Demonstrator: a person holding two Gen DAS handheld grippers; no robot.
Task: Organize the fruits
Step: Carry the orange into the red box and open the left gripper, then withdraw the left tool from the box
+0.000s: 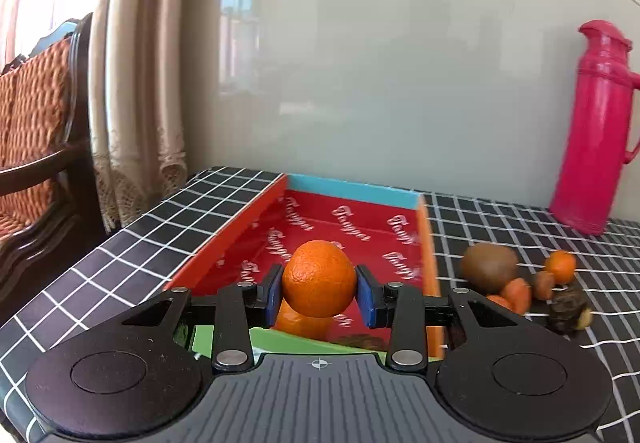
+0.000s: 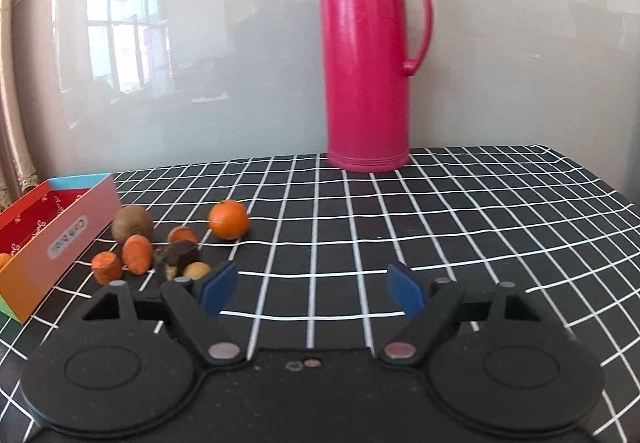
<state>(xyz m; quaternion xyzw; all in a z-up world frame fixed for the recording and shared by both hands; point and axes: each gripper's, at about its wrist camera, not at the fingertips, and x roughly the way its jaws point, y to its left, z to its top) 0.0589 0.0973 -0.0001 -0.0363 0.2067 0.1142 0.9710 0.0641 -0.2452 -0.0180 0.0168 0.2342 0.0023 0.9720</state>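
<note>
Left gripper (image 1: 318, 293): pinched an orange (image 1: 318, 277) between its blue pads, just above the near end of the red box (image 1: 240, 227).
Right gripper (image 2: 308, 289): spread, empty; small orange (image 2: 228, 220) and kiwi (image 2: 132, 224) ahead to its left.
Advice: the orange likely needed lowering to the box floor, beside the fruit already there, before release.

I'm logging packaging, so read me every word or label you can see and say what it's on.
White script repeated across the red box lining: blurred, unreadable.
Oval sticker on the box's outer side wall: roughly "Cloth book", uncertain.
Pink thermos: no text visible.
</note>
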